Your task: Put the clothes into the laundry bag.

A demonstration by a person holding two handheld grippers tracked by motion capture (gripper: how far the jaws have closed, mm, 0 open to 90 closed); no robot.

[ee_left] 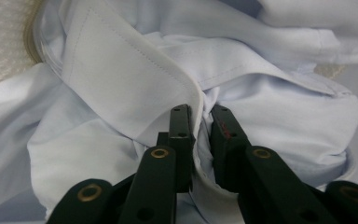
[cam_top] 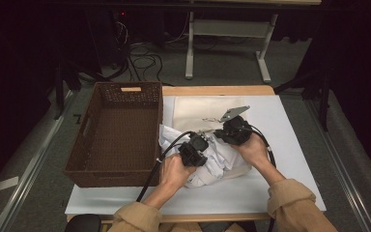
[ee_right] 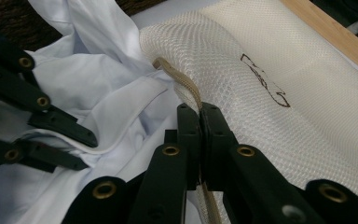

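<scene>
A crumpled white shirt (cam_top: 217, 162) lies half inside a cream mesh bag (cam_top: 198, 113) on the white table cover. In the left gripper view, my left gripper (ee_left: 200, 114) pinches a fold of the shirt (ee_left: 121, 79) just under its collar, jaws nearly together with cloth between them. My right gripper (ee_right: 199, 109) is shut on the beige trim (ee_right: 179, 81) at the mouth of the mesh bag (ee_right: 261, 107) and holds that edge up. The left gripper (ee_right: 86, 151) also shows at the left of the right gripper view, down in the shirt (ee_right: 98, 88). From above, the left gripper (cam_top: 195, 150) and right gripper (cam_top: 232, 130) sit close together.
A dark brown wicker basket (cam_top: 89, 121) stands left of the shirt, nearly touching it. The white cover (cam_top: 290, 140) spreads to the right and front. The table's wooden back edge (cam_top: 222, 90) lies behind the bag, with cables and a desk frame on the floor beyond.
</scene>
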